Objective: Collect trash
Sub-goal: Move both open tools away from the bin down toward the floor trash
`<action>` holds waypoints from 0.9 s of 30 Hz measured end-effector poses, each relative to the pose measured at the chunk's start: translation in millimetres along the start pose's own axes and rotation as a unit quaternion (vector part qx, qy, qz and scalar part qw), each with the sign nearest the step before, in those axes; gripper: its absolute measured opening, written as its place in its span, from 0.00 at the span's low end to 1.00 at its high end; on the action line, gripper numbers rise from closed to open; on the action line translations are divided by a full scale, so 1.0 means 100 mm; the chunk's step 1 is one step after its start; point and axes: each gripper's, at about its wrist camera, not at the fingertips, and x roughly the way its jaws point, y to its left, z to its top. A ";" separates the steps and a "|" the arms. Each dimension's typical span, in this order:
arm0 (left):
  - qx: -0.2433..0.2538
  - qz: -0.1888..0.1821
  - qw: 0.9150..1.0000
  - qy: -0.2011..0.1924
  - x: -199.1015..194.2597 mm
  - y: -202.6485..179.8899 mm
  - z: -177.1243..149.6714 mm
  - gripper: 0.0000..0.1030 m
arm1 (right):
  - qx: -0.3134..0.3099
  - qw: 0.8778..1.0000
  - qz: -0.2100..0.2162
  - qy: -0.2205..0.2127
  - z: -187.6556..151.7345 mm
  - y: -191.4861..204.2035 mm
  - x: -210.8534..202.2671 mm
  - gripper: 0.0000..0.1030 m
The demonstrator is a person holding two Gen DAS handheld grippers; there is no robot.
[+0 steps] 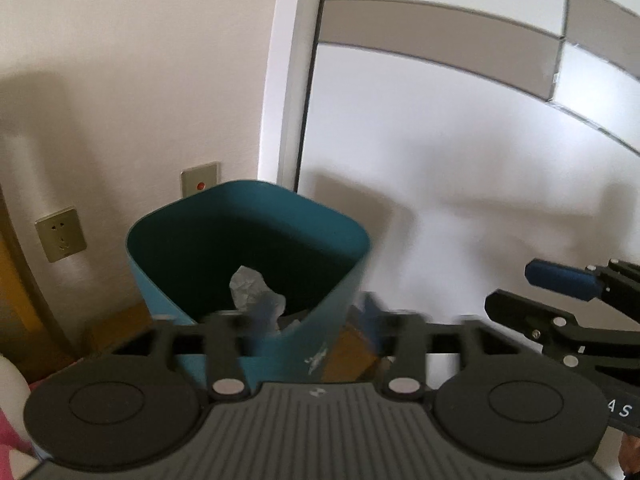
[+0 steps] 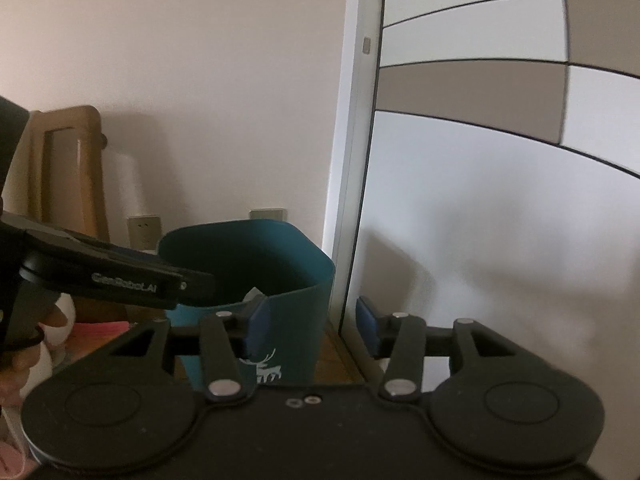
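Observation:
A teal trash bin [image 1: 248, 240] stands on the floor against the wall; it also shows in the right wrist view [image 2: 288, 280]. A crumpled pale tissue [image 1: 252, 288] lies inside it, and its tip [image 2: 253, 293] peeks over the rim in the right wrist view. My left gripper [image 1: 314, 312] is open and empty, its blurred blue fingers just above the bin's near rim. My right gripper [image 2: 310, 320] is open and empty beside the bin's right wall. The right gripper also appears at the right edge of the left wrist view [image 1: 560, 280].
A white door frame [image 1: 288, 80] and a white-and-grey panelled wardrobe door [image 1: 480, 140] stand right of the bin. Wall sockets [image 1: 60, 234] and a switch [image 1: 200, 178] sit behind it. A wooden chair [image 2: 68, 168] stands at left. Pink cloth [image 1: 12, 440] lies at lower left.

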 end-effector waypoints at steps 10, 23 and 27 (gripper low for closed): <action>0.018 -0.017 1.000 -0.004 -0.54 -0.30 -0.35 0.78 | 0.010 1.000 0.024 -0.002 -0.33 -0.05 -0.69 0.50; 0.033 -0.047 0.998 0.032 -0.64 -0.67 -0.94 0.81 | 0.047 0.998 0.013 0.036 -1.21 -0.40 -1.02 0.54; 0.035 -0.067 0.995 0.057 -0.42 -0.77 -1.24 0.81 | 0.064 0.996 0.000 0.061 -1.64 -0.58 -0.97 0.54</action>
